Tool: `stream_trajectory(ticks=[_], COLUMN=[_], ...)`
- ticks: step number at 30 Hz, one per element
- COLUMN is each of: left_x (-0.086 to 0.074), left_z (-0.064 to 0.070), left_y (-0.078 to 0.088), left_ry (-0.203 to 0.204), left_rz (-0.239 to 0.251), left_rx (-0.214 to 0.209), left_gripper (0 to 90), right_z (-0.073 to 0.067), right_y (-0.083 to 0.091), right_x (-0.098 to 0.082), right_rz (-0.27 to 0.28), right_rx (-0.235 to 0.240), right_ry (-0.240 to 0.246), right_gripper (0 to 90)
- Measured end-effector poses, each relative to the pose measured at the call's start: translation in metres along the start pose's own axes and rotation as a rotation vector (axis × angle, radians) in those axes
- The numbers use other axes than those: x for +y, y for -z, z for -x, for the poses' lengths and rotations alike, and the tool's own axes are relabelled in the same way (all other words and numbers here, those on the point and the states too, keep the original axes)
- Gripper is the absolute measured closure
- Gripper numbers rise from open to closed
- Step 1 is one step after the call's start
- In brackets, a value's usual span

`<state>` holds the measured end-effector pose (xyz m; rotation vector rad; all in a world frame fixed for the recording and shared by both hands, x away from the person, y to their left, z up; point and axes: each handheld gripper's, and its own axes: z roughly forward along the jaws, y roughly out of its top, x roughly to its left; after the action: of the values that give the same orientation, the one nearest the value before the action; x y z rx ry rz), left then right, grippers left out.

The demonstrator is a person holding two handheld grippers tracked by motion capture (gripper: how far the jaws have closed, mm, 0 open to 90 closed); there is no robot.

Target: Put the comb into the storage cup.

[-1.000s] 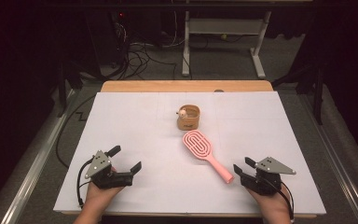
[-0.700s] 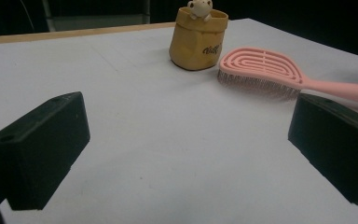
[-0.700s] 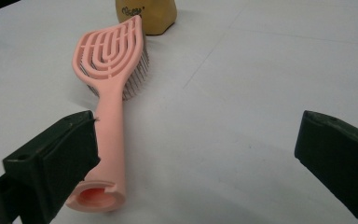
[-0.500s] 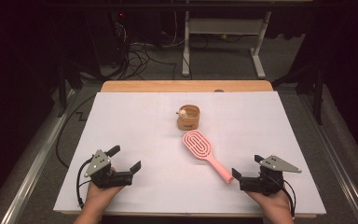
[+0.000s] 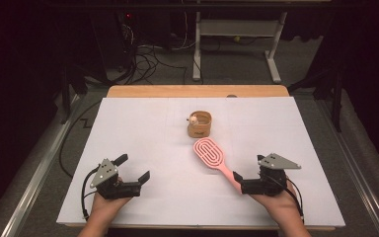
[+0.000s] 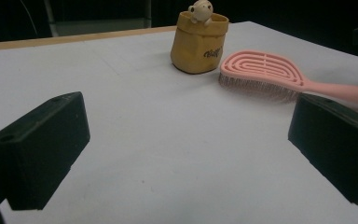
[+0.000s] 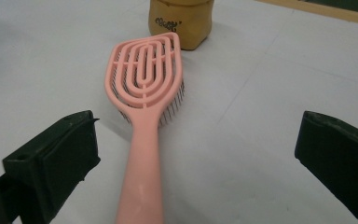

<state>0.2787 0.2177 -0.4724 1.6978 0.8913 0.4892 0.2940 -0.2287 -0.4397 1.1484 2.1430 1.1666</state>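
A pink vented hairbrush [image 5: 208, 152] lies on the white table cover [image 5: 143, 128], bristles down, with its handle pointing toward the near right. Just beyond its head stands a small tan pouch [image 5: 200, 125] with a little bear figure at its rim. My right gripper [image 5: 240, 183] is at the handle's end. Its jaws have just been opening and now stand wide apart, open. The handle [image 7: 142, 177] lies between them, touched by neither. At the near left, my left gripper [image 5: 132, 167] is open and holds nothing. The left gripper view has the brush [image 6: 261, 70] and pouch [image 6: 198, 44] ahead of that gripper.
A wooden table edge [image 5: 197, 91] runs along the far side of the white cover. Beyond it on the floor are cables [image 5: 148, 54] and a white desk frame [image 5: 237, 34]. Metal rails [image 5: 39, 173] flank the table.
My right gripper has shifted slightly left toward the brush handle and its jaws have spread wider. The brush, pouch and left gripper have stayed put.
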Motion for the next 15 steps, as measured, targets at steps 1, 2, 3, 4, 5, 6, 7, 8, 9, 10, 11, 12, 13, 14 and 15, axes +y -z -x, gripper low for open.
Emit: stream_trajectory(ticks=[1,2,3,4,5,6,7,8,9,10,11,12,13,14,15], left_x=[0.000,0.000,0.000,0.001,0.001,0.001,0.001,0.001,0.001,0.001,0.001,0.001,0.001,0.001,0.001], left_z=[0.000,0.000,0.000,0.000,-0.001,-0.001,-0.001,-0.001,-0.001,-0.001,-0.001,-0.002,-0.002,-0.002,-0.003], left_y=[0.000,0.000,0.000,0.000,0.000,0.000,0.000,0.001,0.001,0.001,0.001,0.001,0.001,0.001,0.000], left_ry=[0.000,0.002,0.002,0.007,0.006,0.005,0.003,0.005,0.005,0.005,0.005,0.004,0.004,0.006,0.006], left_rz=[0.003,0.007,0.007,0.008,0.008,0.008,0.007,0.008,0.008,0.010,0.014,0.015,0.015,0.015,0.014], left_rx=[0.001,0.002,0.002,0.002,0.002,0.003,0.001,-0.001,-0.001,-0.003,-0.002,-0.002,-0.002,0.000,0.001], left_gripper=[0.0,0.0,0.0,0.0,0.0,0.0,0.0,0.0,0.0,0.0,0.0,0.0,0.0,0.0,0.0], right_z=[-0.002,-0.003,-0.005,-0.006,-0.007,-0.008,-0.009,-0.010,-0.010,-0.011,-0.012,-0.012,-0.013,-0.013,-0.016], right_y=[-0.002,-0.004,-0.006,-0.009,-0.011,-0.014,-0.017,-0.020,-0.020,-0.026,-0.028,-0.031,-0.034,-0.034,-0.041], right_x=[0.004,0.009,0.013,0.017,0.021,0.024,0.027,0.030,0.030,0.035,0.038,0.041,0.044,0.044,0.050], right_rz=[-0.006,-0.009,-0.014,-0.018,-0.023,-0.029,-0.035,-0.045,-0.045,-0.058,-0.058,-0.062,-0.065,-0.065,-0.089], right_rx=[-0.003,-0.004,0.000,0.002,0.001,0.000,0.000,-0.003,-0.003,-0.002,-0.002,0.005,0.009,0.009,0.017], right_ry=[0.012,0.025,0.033,0.042,0.049,0.059,0.067,0.075,0.075,0.082,0.085,0.080,0.079,0.079,0.080], right_gripper=[0.2,0.2,0.2,0.2,0.2,0.2,0.2,0.2,0.2,0.3,0.2,0.2,0.3,0.3,0.2])
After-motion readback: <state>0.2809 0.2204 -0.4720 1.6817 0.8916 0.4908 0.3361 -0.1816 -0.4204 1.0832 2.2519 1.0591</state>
